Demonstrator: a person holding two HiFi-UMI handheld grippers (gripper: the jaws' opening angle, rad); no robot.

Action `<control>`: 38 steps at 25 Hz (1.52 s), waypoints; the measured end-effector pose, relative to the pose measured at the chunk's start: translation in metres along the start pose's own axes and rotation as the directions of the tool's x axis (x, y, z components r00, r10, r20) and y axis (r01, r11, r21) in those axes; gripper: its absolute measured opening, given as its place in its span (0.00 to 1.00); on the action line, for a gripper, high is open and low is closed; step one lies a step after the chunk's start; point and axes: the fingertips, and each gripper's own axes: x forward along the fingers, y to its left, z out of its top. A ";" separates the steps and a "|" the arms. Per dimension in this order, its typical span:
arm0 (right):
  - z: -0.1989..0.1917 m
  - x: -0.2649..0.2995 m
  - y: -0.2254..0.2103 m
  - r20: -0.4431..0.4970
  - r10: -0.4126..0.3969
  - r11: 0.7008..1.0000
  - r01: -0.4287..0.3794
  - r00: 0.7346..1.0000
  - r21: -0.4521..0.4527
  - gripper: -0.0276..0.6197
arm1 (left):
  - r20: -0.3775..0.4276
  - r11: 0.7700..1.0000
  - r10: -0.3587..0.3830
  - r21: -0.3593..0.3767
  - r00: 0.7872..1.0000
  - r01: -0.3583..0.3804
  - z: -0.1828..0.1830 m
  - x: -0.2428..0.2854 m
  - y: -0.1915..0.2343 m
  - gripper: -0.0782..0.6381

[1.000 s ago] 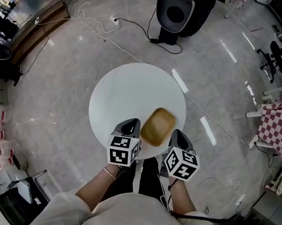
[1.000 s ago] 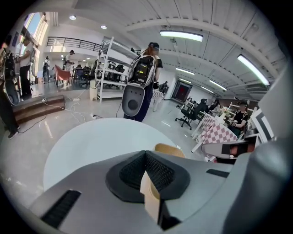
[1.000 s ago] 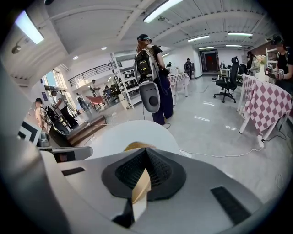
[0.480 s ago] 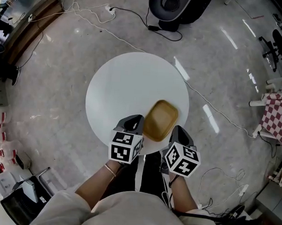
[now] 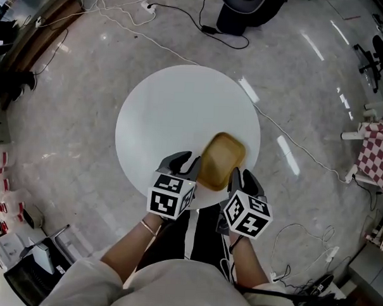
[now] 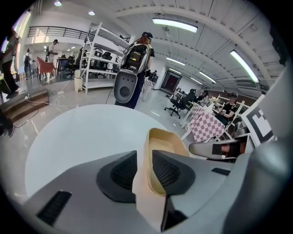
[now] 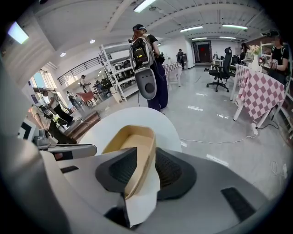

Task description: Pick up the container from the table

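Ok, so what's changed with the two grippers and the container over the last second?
The left gripper and the right gripper were shut and have just been opening their jaws. Each now has a wall of the tan container between its jaws, with the pads not pressing on it. Whether they gripped it before, the head view does not show. The container lies where it was, by the near edge of the table.

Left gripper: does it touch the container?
Cannot tell. The left gripper has just been opening; its view shows the container wall between the jaws, no plain gap or contact.
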 end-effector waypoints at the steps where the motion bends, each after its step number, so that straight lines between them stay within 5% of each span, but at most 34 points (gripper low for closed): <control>1: -0.001 0.001 0.000 -0.003 -0.004 1.000 0.004 1.000 0.001 0.26 | -0.006 1.000 -0.008 0.002 1.000 0.008 -0.001 0.001 -0.001 0.27; 7: -0.009 0.005 0.002 -0.021 -0.012 1.000 0.012 1.000 0.015 0.26 | -0.056 0.998 -0.065 0.007 0.996 0.065 -0.011 0.008 -0.008 0.35; 20: -0.020 0.016 0.002 -0.055 -0.009 0.998 0.012 0.998 0.059 0.22 | -0.108 0.998 -0.069 -0.024 0.992 0.066 -0.022 0.026 -0.008 0.34; 38: -0.018 0.018 0.007 -0.057 -0.051 0.997 0.054 0.997 0.055 0.14 | -0.098 0.999 -0.017 -0.030 0.995 0.014 -0.020 0.022 -0.009 0.17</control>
